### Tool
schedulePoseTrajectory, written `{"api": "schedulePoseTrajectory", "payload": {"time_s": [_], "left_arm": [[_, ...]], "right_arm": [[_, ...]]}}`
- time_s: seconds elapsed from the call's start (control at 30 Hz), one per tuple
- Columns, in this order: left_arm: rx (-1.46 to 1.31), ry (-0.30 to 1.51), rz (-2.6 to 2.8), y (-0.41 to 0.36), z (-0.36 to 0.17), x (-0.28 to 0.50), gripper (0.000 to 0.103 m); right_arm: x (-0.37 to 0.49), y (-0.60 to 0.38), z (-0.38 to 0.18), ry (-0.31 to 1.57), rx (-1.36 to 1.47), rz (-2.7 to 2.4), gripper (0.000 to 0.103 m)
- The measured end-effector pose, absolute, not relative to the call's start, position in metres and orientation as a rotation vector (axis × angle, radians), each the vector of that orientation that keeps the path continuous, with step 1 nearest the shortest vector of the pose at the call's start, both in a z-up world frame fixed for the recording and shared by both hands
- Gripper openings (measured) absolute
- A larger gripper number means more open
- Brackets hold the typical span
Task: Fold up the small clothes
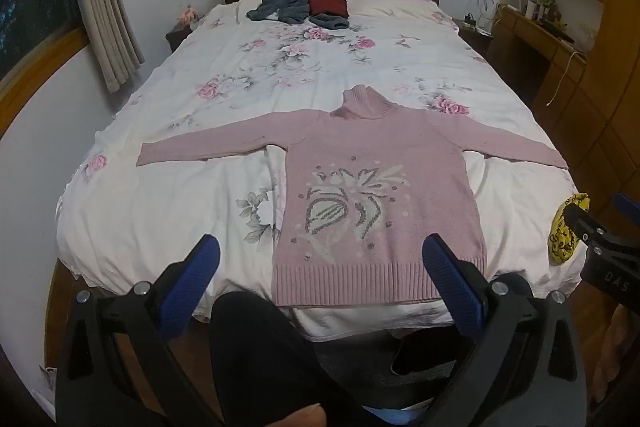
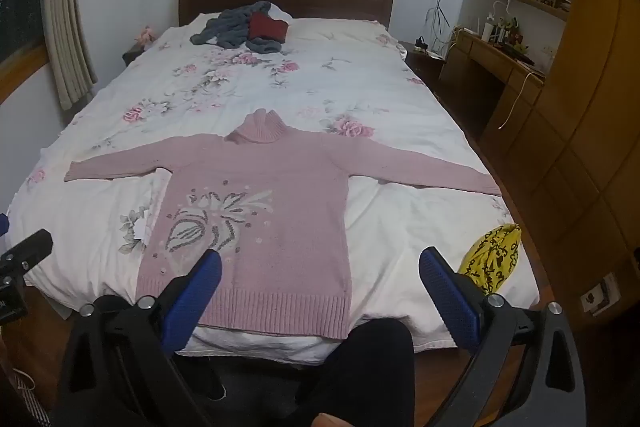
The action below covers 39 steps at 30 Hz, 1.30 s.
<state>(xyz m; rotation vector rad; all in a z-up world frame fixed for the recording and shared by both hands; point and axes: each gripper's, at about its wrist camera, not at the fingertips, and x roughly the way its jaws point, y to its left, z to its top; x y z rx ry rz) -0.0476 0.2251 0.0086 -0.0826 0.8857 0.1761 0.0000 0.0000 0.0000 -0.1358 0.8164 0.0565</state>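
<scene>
A pink turtleneck sweater is lying flat, sleeves spread, near the bed's near edge. The left gripper and right gripper are hovering wide open, holding nothing.

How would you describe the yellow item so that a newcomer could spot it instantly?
Start at the bed with its floral cover, then find the pink sweater spread flat. Right of its hem, at the bed's near right corner, lies the crumpled yellow cloth, the only yellow thing, with black markings.
</scene>
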Motion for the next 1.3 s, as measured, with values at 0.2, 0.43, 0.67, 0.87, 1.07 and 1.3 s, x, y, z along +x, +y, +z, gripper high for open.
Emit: {"api": "schedulePoseTrajectory", "payload": {"time_s": [0.2,0.43,0.67,0.87,1.07,1.3], "left_arm": [[-0.085,0.888,0.177,0.2272,0.0137,-0.044,0.1],[-0.087,0.886,0.175,0.2283,0.0084,-0.0477,0.1],[-0.089,0.886,0.175,0.2282,0.0078,-0.0476,0.1],[-0.089,0.886,0.176,0.2281,0.0079,-0.0475,0.1],[-0.09,0.886,0.177,0.2285,0.0079,-0.0474,0.1],[-0.089,0.886,0.175,0.2274,0.008,-0.0474,0.1]], "right_arm": [[0.0006,-0.0006,0.0002,0.821,-0.135,0.057,0.099],[-0.0004,-0.0001,0.0004,0.816,-0.138,0.057,0.099],[-0.0004,0.0002,0.0003,0.817,-0.14,0.057,0.099],[-0.0003,0.0002,0.0002,0.819,-0.139,0.057,0.099],[-0.0002,0.0002,0.0001,0.818,-0.14,0.057,0.099],[-0.0005,0.0,0.0005,0.819,-0.138,0.057,0.099]]}}
